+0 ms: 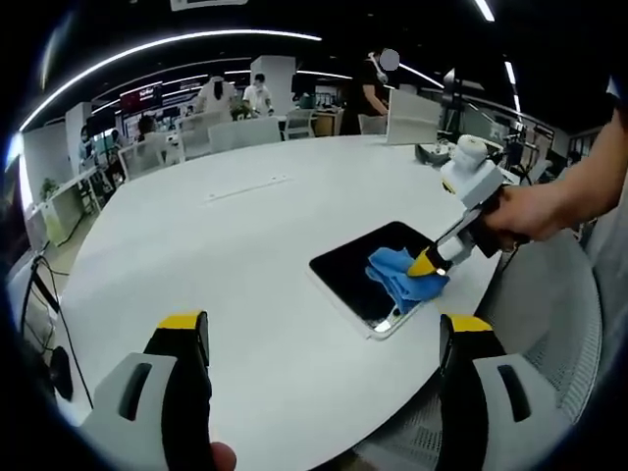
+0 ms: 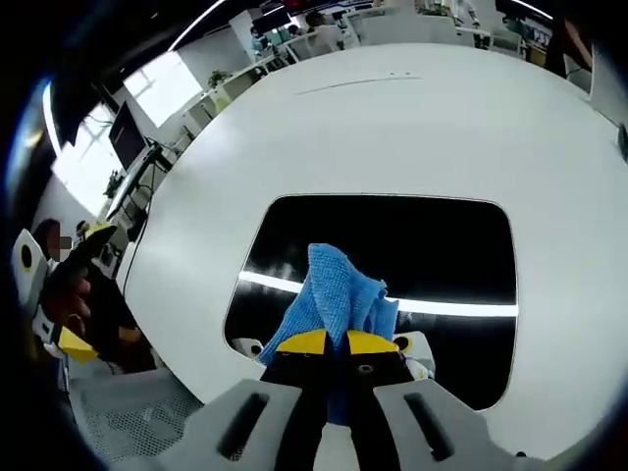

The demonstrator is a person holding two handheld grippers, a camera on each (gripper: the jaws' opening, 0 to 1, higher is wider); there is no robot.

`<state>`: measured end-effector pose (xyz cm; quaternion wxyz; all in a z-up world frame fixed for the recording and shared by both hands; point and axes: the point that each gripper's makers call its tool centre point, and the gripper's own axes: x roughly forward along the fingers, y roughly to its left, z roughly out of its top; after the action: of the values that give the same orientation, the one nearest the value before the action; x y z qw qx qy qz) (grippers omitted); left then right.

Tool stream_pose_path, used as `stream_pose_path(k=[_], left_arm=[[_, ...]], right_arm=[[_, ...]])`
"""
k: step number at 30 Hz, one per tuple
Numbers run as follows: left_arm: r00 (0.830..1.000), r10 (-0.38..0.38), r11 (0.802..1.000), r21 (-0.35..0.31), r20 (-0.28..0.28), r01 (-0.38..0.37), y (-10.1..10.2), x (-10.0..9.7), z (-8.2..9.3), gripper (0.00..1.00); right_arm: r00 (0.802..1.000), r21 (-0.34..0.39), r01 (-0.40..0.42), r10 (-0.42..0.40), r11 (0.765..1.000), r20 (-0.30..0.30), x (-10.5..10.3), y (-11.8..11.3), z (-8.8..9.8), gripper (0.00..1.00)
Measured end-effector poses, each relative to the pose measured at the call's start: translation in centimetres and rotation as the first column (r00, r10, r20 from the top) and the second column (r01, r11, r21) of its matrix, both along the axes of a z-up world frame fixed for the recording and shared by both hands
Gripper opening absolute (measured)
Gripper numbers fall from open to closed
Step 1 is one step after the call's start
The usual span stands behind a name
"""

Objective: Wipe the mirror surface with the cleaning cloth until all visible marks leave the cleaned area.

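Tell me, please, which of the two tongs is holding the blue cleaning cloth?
The right tongs, shut on the blue cleaning cloth over the mirror; the left tongs are open and hold nothing.

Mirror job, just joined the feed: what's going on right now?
A person is wiping the mirror on the white round table. The right gripper is shut on the blue cleaning cloth, pressing it onto the glass near the mirror's near edge. The left gripper is open above the table, holding nothing. No marks stand out on the dark glass, though reflections make that hard to judge.
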<state>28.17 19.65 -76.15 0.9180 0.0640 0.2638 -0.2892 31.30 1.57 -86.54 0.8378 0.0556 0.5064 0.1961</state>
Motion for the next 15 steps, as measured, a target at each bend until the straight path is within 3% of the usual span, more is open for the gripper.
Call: stream_pose_path(k=[15], left_arm=[[1.0,0.008,1.0,-0.005,-0.003,-0.008,0.1,0.0,-0.1,0.97]], right_arm=[[1.0,-0.009,0.001,-0.001,1.0,0.016,2.5,0.0,-0.1,0.0]])
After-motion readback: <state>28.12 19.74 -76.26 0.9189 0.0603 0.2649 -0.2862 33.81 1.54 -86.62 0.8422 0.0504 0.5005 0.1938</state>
